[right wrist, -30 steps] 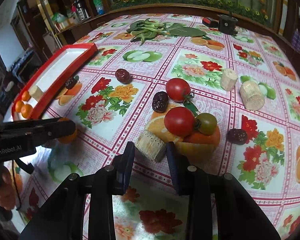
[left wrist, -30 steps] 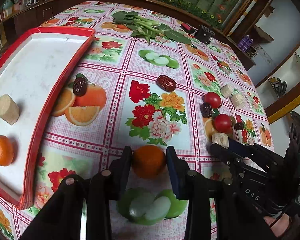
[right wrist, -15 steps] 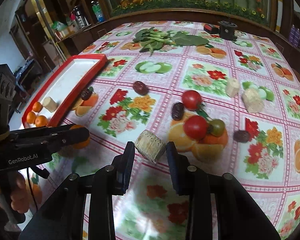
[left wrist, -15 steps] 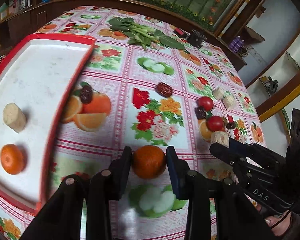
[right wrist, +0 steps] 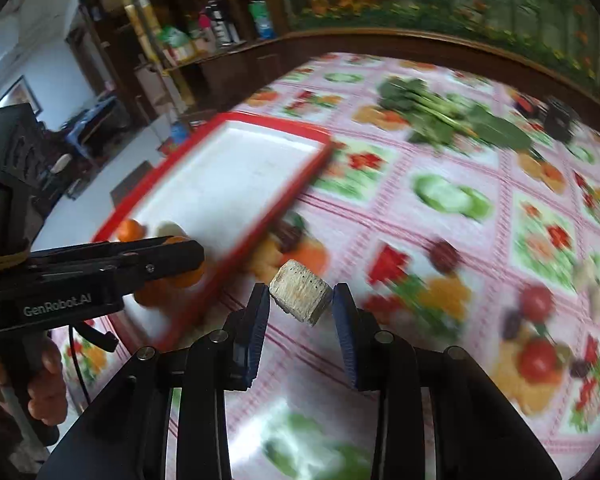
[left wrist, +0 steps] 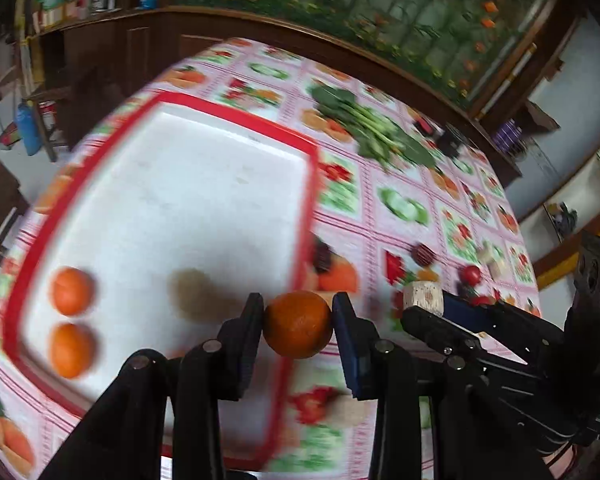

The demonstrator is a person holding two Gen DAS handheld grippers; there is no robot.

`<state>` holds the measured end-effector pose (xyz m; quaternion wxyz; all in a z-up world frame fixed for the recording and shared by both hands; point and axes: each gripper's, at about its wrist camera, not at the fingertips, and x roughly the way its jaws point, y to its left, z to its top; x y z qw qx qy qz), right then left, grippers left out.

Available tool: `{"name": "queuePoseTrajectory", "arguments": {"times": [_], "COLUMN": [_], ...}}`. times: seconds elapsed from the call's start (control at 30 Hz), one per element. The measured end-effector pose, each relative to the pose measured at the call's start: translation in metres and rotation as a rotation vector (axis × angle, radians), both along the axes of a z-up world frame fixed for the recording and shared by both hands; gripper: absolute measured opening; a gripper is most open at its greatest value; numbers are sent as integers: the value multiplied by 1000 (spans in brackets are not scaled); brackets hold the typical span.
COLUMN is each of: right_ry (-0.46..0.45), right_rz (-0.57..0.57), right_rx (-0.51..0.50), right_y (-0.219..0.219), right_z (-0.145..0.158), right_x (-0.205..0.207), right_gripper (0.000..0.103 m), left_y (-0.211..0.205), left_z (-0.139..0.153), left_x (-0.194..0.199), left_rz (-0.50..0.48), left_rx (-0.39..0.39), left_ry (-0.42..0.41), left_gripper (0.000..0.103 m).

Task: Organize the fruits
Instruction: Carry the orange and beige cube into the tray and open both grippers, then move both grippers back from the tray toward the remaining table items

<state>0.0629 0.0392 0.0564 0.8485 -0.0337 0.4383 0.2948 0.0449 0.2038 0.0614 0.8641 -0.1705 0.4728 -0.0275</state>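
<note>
My left gripper [left wrist: 298, 322] is shut on an orange tangerine [left wrist: 297, 323] and hangs over the right rim of the red-edged white tray [left wrist: 220, 184]. Two tangerines [left wrist: 71, 322] and a blurred beige chunk [left wrist: 192, 290] lie in the tray. In the right wrist view my right gripper [right wrist: 301, 300] is shut on a beige sugarcane chunk [right wrist: 301, 297] above the tablecloth, just right of the tray [right wrist: 236, 176]. The left gripper [right wrist: 180, 258] shows there at the left; the right gripper [left wrist: 424, 304] shows in the left wrist view with its chunk [left wrist: 423, 298].
Tomatoes [right wrist: 536, 336], dark dates [right wrist: 444, 255] and more beige chunks [right wrist: 598, 286] lie on the flowered tablecloth to the right. Leafy greens [right wrist: 440, 118] and a small black object [right wrist: 558, 120] sit at the far side. A hand [right wrist: 40, 376] holds the left gripper's handle.
Both grippers have lifted their loads off the table and swung left toward the tray. The tangerine now hangs over the tray's right rim; the chunk has left the tomatoes.
</note>
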Motion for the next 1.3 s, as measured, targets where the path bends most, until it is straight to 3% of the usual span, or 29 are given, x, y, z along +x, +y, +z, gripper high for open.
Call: {"name": "queuePoseTrajectory", "arguments": {"times": [0.27,0.47,0.77,1.13,1.3], "right_ry": [-1,16,36,31,39], "right_rz": [92,147,179,175,153], "right_rx": [21,-38,-107,-148,-136], "right_y": [71,108,125,127,117], "right_z": [-3,-23,-41,-41,-33], "right_x": [24,35,37,33,25], "right_gripper": [32,32,32,36,40], "left_y": [63,91,100,92,92], "left_z": [-4,-19,-36,-33,-29], "left_x": [9,18,31,33,25], "left_rz": [121,179,191,179,201], "left_rx": [62,67,60,142,186], "left_ry": [6,39,71,75,84], "left_gripper": [38,38,38,41,57]}}
